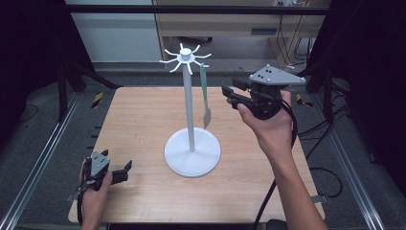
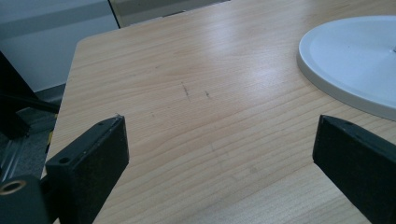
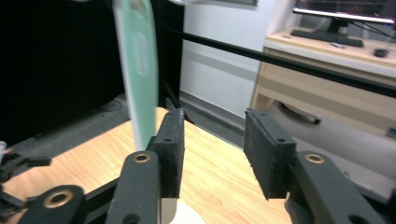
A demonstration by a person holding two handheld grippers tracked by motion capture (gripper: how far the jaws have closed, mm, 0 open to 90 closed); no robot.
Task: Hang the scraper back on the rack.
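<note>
A white rack stands mid-table, with a round base (image 1: 192, 152), a thin pole and curved hooks (image 1: 186, 56) at the top. A spatula with a pale green handle (image 1: 206, 96) hangs from one hook on the right side. My right gripper (image 1: 230, 94) is held up just right of the spatula, open, with nothing between its jaws. In the right gripper view the green handle (image 3: 140, 60) hangs just outside the left jaw, and the gripper (image 3: 212, 140) is apart from it. My left gripper (image 1: 123, 170) rests low at the table's front left, wide open (image 2: 219, 144) and holding nothing.
The wooden table (image 1: 143, 120) has bare room on its left and front parts. The rack's white base (image 2: 355, 56) lies to the right ahead of the left gripper. Dark frame posts and floor rails flank the table; a desk with a monitor (image 3: 345, 9) stands behind.
</note>
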